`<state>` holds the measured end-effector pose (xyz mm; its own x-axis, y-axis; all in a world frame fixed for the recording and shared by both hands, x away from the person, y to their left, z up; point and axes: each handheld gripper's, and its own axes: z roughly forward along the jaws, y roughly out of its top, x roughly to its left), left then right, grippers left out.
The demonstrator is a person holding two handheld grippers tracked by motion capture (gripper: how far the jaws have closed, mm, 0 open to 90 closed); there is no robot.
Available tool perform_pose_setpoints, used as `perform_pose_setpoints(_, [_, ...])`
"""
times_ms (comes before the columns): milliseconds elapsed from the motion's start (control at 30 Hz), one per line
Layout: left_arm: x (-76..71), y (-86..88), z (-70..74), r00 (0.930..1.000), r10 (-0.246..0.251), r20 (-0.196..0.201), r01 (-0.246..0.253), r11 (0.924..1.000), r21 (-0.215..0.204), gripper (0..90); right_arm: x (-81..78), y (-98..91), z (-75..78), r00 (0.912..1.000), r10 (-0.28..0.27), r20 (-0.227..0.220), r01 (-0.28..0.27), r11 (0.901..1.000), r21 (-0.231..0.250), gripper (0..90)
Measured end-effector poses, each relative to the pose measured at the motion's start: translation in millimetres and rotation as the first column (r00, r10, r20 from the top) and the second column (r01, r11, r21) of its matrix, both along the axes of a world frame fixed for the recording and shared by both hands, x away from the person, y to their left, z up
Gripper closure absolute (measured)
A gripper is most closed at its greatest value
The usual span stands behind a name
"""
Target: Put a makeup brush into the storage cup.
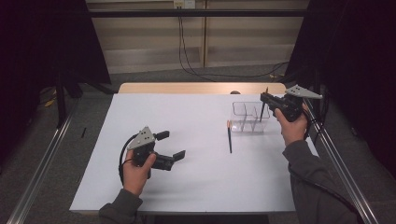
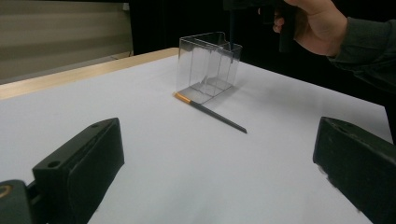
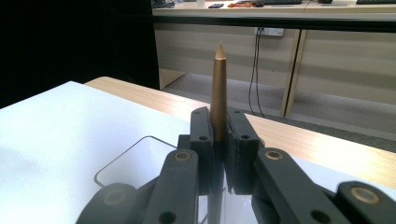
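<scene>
Pencil [image 3: 218, 91], gold-brown with a pointed tip, is clamped upright between the jaws of the right gripper [image 1: 267, 100], which are closed tight on its shaft; the tip points up and the lower end hangs down into the clear organiser box [image 1: 250, 117]. Judgement: the vertical hold directly over the box is what lets the pencil go straight down into one of its compartments; which compartment it is aimed at I cannot tell, since the dividers are transparent and the shaft is thin in the high view. In the right gripper view a rounded corner of the box rim sits just below and left of the jaws, so the gripper is above the box, not beside it. Second pencil [image 1: 229, 136], dark with an orange end, lies flat on the white table [image 1: 187, 186] just in front of the box, its orange end nearly touching the box's near wall; judged to be next in line for pickup, placed close to the box for a short carry. Left gripper [image 1: 169, 144] rests well to the left of the box, low over the table, jaws wide apart with nothing between them; judged to be idling out of the way while the right hand [image 1: 293, 128] works. No brand, label or legible writing on the box, the pencils or the grippers
</scene>
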<state>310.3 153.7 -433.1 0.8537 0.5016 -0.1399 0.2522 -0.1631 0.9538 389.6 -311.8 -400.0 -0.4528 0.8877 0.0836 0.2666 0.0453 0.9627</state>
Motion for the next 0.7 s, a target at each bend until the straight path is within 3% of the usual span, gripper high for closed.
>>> perform_pose_setpoints(700, [-0.3,-0.6,0.1,1.0000,-0.003,-0.001,0.003,1.0000,0.000,1.6,-4.4,0.7,-14.7,0.9994,0.007,-0.033,-0.007,1.0000,-0.005,82.9])
